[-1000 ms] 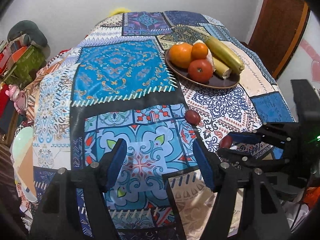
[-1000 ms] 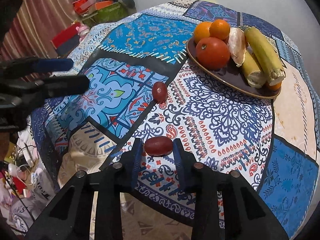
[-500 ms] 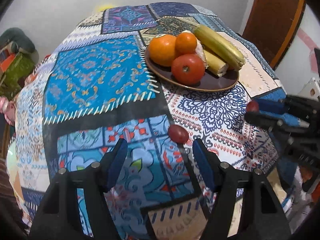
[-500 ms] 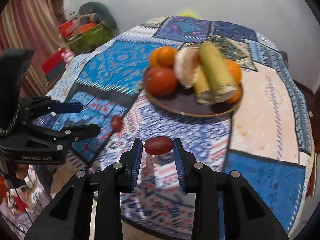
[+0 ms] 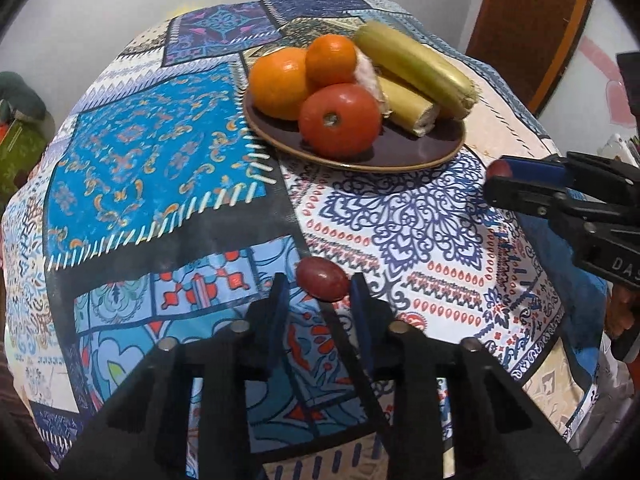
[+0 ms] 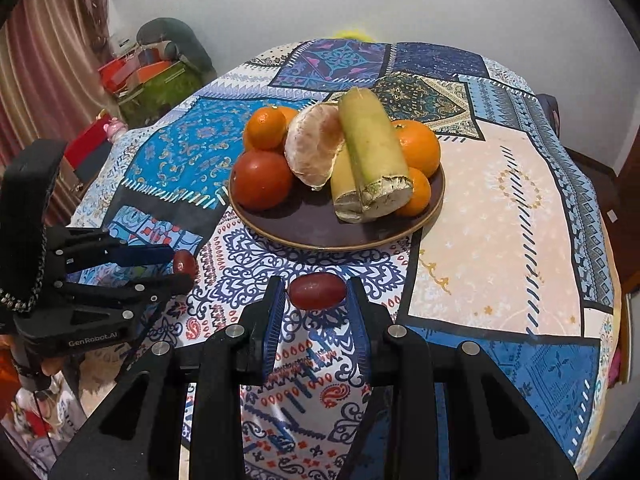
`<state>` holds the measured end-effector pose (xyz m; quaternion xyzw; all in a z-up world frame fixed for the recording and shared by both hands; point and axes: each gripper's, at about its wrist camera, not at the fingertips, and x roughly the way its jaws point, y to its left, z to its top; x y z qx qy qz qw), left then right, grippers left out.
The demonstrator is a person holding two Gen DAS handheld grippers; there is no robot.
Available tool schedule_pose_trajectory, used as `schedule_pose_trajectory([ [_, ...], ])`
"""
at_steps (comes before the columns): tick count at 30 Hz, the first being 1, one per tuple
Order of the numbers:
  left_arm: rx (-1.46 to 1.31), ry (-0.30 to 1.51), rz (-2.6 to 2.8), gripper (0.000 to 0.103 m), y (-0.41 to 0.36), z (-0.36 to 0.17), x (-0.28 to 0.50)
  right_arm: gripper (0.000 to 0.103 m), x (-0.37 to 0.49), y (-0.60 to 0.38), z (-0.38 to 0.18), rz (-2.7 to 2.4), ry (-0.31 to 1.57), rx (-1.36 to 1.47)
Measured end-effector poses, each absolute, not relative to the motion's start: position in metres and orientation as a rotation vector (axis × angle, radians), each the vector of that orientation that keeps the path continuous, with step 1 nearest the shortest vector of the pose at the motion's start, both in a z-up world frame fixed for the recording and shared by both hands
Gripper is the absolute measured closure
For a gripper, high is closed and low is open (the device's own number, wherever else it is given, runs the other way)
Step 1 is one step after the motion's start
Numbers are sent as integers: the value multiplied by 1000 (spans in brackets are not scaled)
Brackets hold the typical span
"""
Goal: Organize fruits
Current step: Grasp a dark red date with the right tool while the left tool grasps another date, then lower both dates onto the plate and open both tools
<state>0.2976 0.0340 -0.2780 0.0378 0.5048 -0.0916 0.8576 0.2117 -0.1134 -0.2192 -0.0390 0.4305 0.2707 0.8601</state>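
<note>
Dark red, oval: two small fruits, kind unclear, possibly grapes or dates.

Item one: fruit (image 5: 322, 284) between the pads of my left tool (image 5: 318, 294), which has just clenched on it from wide open; a second ago it lay loose on the patchwork-clothed desk (image 5: 420, 216).

Item two: fruit (image 6: 317, 290) gripped in my right tool (image 6: 316, 298), now carried closer to the brown plate (image 6: 320, 232).

Judgement: both are ready to join the plate, which already holds oranges, a tomato, a peeled citrus and green stalks.

Obscured: whether the left fruit has lifted off the cloth; the plate's far side, behind the pile.
</note>
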Motion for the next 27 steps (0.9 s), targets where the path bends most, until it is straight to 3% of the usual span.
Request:
schedule_pose_trajectory([
  [27,26,965,-272,76,7,-252,336,74,241,-104,-213,582,868,-76],
])
